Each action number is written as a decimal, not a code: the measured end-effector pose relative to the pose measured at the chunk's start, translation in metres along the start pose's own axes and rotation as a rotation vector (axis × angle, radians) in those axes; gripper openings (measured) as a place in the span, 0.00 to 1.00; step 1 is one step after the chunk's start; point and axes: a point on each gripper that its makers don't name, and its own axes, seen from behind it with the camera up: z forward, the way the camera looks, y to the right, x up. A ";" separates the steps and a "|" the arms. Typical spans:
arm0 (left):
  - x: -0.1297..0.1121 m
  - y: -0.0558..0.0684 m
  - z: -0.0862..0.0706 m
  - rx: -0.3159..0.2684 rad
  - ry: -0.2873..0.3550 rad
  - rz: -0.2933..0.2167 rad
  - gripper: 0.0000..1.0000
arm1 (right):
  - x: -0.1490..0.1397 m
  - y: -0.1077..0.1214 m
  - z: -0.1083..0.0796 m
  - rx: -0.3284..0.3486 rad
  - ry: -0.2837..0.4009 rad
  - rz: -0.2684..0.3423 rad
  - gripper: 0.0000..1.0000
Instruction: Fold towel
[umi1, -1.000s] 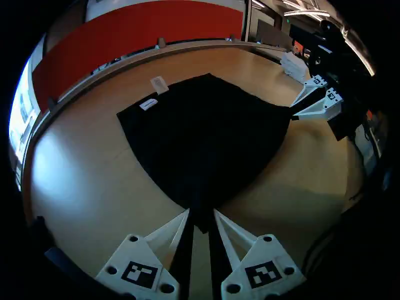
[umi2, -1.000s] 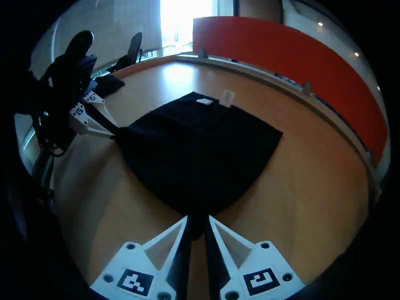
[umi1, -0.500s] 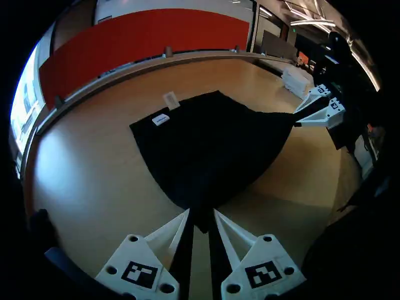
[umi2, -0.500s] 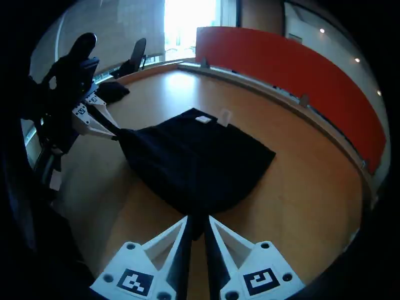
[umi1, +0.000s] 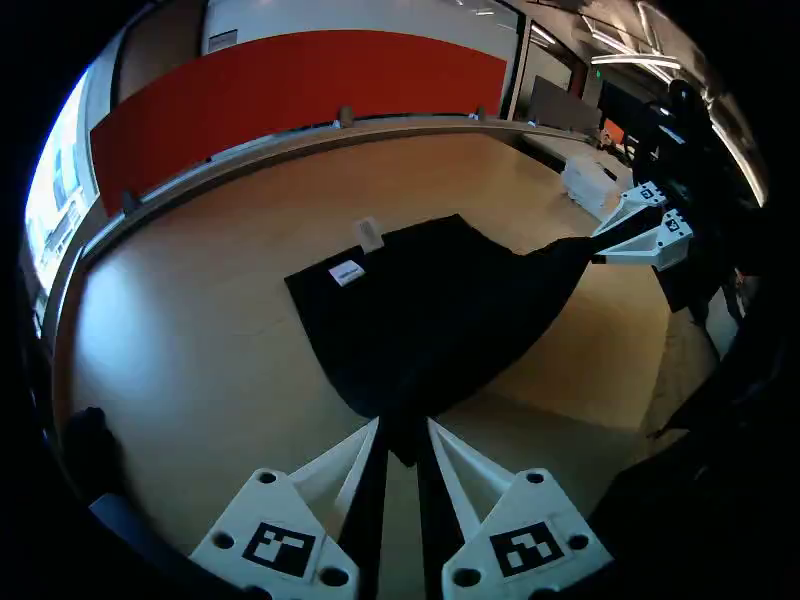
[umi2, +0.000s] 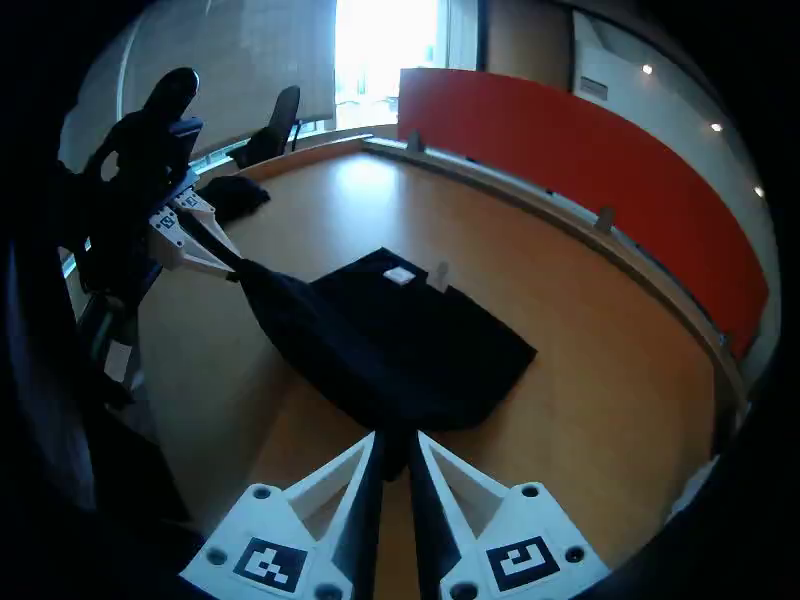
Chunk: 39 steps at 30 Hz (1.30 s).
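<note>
We clench left tongs (umi1: 402, 430) and right tongs (umi2: 394, 440) on two corners of the black towel (umi1: 430, 310), its near edge raised, the far part flat on the desk (umi1: 180, 330). A red partition (umi1: 300, 80) bounds the desk at 12 o'clock in the left gripper view; chairs (umi2: 272, 115) stand at 11 o'clock in the right gripper view.

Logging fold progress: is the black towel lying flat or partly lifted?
Partly lifted: left gripper and right gripper hold towel corners raised; the far edge lies on the table.
</note>
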 end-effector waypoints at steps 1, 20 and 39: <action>0.001 0.001 -0.002 0.000 0.000 -0.002 0.18 | 0.001 0.000 -0.002 0.001 0.000 0.000 0.15; 0.006 0.018 -0.039 -0.005 -0.001 -0.032 0.18 | 0.011 -0.015 -0.033 0.038 -0.016 -0.015 0.15; 0.020 0.005 -0.030 0.017 0.011 -0.037 0.18 | 0.014 -0.006 -0.023 0.039 -0.042 -0.012 0.15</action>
